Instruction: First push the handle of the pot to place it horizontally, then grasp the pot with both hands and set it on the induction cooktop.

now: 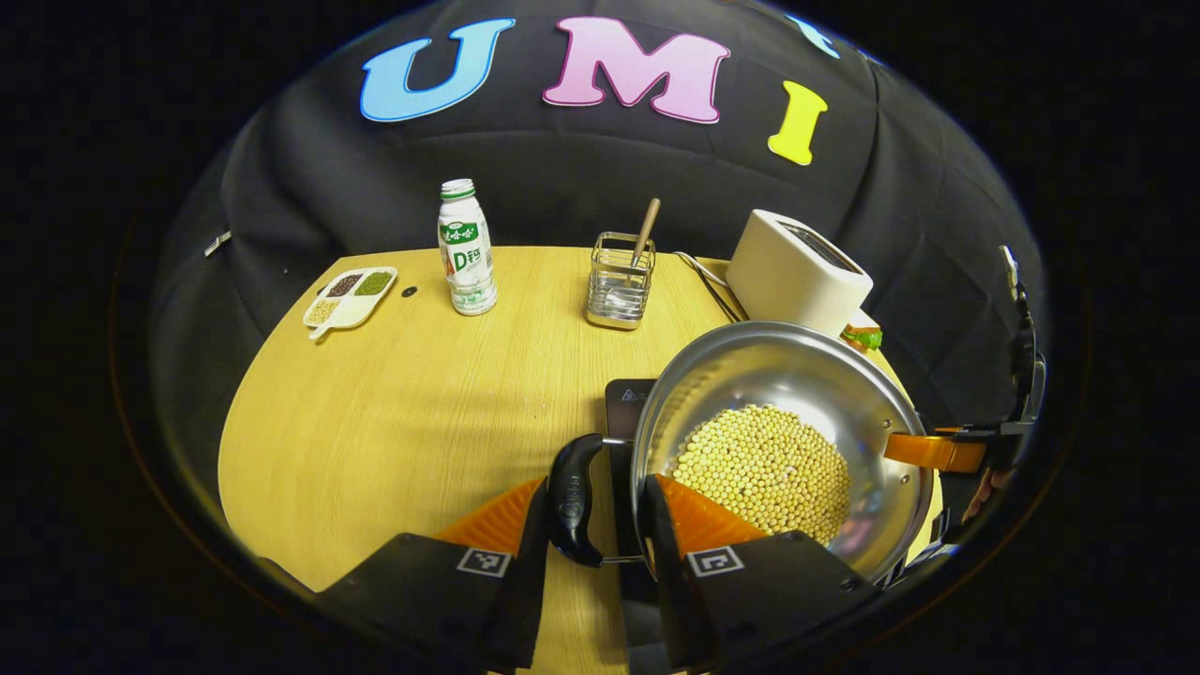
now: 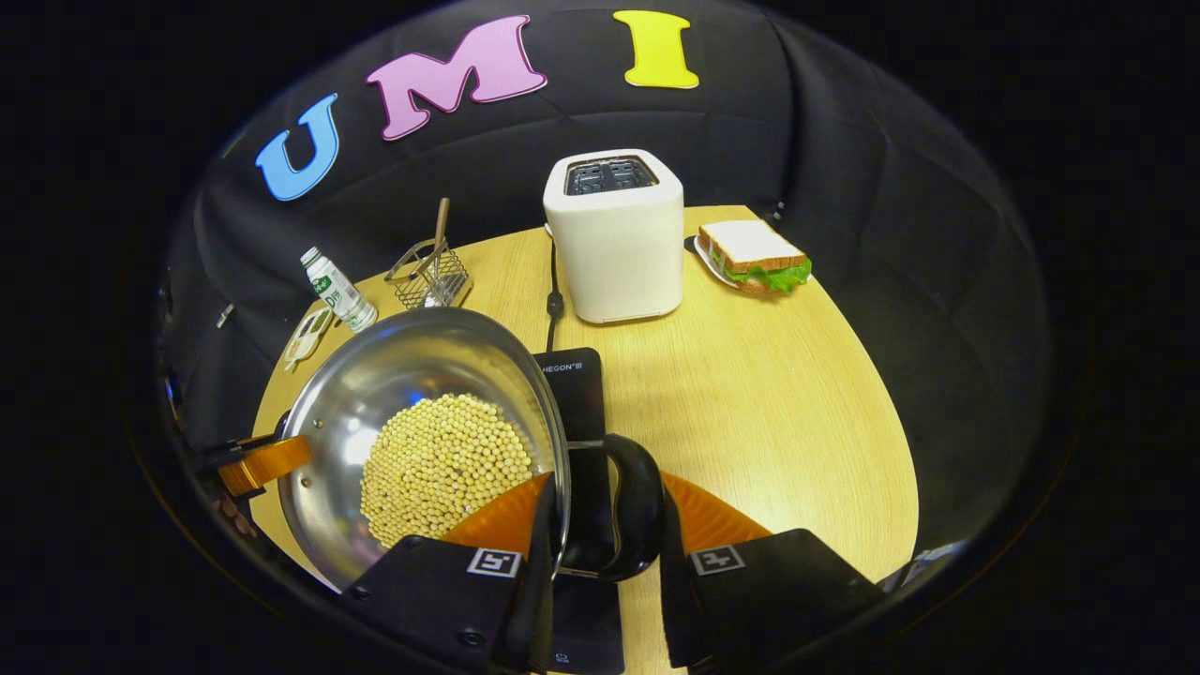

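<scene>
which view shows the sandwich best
The right gripper view: the sandwich lies whole on its plate beside the toaster, bread and lettuce plain. In the left gripper view the toaster hides all but a sliver of it.

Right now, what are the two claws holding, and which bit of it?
The pot of beans. The left claw grips the black side handle; the right claw grips the opposite handle.

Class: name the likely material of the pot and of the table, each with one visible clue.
Pot: probably polished steel, since its inner wall is silvery and mirrors its surroundings. Table: pale wood or a wood-look laminate, showing fine straight grain; which one is unclear.
</scene>
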Motion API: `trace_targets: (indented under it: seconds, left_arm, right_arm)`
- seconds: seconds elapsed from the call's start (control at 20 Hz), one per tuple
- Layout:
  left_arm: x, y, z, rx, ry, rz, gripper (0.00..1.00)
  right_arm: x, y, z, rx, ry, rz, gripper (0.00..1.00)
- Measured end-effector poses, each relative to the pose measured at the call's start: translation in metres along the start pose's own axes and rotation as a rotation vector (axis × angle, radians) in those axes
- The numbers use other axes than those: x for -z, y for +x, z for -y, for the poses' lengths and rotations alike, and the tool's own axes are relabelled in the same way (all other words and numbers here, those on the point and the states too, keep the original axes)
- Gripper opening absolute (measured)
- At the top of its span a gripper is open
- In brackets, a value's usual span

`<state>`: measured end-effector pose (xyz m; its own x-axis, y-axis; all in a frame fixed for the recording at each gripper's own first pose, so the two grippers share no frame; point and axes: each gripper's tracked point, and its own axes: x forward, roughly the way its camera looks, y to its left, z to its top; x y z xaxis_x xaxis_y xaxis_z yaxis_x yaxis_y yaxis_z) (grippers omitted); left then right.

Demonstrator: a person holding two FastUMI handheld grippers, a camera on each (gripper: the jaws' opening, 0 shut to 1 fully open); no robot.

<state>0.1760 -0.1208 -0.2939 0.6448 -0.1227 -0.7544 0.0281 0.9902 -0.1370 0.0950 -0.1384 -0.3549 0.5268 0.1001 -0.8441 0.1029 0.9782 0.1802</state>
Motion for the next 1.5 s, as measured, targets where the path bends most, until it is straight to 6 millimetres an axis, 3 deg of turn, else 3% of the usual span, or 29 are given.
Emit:
trace_targets:
  seconds: [0.1,0.25,0.35,0.65,0.7,0.75,0.8,0.85,1.1,1.5]
  left_arm:
    - [0.000,0.000,0.000,-0.002,-0.003,-0.001,0.54]
    - [0.002,0.000,0.000,-0.002,-0.011,0.000,0.55]
    - [0.002,-0.001,0.000,-0.001,-0.019,0.000,0.56]
    - [0.003,-0.003,0.001,0.001,-0.005,-0.013,0.61]
    - [-0.001,-0.004,-0.001,-0.007,-0.002,-0.004,0.62]
    - [-0.003,-0.007,-0.003,-0.017,0.003,0.009,0.68]
    - [-0.001,-0.006,-0.006,-0.030,0.011,0.020,0.83]
    - [-0.006,-0.011,-0.004,-0.034,0.017,0.024,0.98]
    - [-0.007,-0.024,-0.004,-0.036,0.028,0.031,0.96]
    - [-0.033,-0.082,0.010,-0.022,0.047,0.148,0.95]
  right_arm:
    - [0.001,-0.002,0.001,0.002,0.001,0.000,0.48]
    - [0.001,-0.002,0.001,0.005,-0.002,0.000,0.55]
    - [0.001,-0.002,0.001,0.013,-0.007,0.002,0.53]
    - [0.001,-0.006,-0.001,0.027,-0.032,0.016,0.63]
    - [0.001,-0.007,-0.002,0.029,-0.035,0.020,0.71]
    - [0.000,-0.008,-0.001,0.035,-0.038,0.025,0.75]
    - [-0.003,-0.010,0.001,0.050,-0.041,0.037,0.94]
    - [-0.005,-0.013,0.003,0.059,-0.039,0.046,0.99]
    - [-0.016,-0.031,0.000,0.076,-0.009,0.101,0.99]
    - [-0.054,-0.090,-0.019,0.091,-0.065,0.291,0.99]
